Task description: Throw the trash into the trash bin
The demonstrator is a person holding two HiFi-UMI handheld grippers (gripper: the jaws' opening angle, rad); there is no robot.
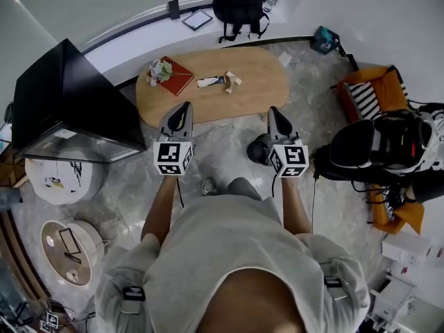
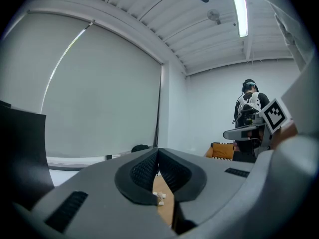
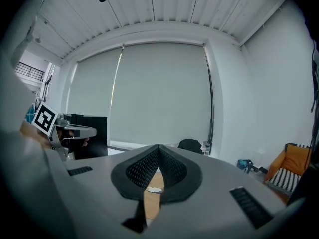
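Standing before the oval wooden table (image 1: 260, 82), the person holds the left gripper (image 1: 182, 107) and the right gripper (image 1: 277, 112) side by side, pointing at it. Both have their jaws pressed together with nothing between them. The trash lies on the far part of the table, well apart from both grippers: a flat white wrapper (image 1: 211, 81) and, just beside it, some small crumpled pieces (image 1: 232, 80). A dark round container (image 1: 258, 148) on the floor, partly hidden behind the right gripper, is probably the trash bin (I cannot be sure from here). I think the risks are these: closed jaws would only push the thin wrapper along the smooth wood, the small pieces could scatter or drop to the floor when pinched, and a reach from the left could catch the red book (image 1: 182, 80) nearby.
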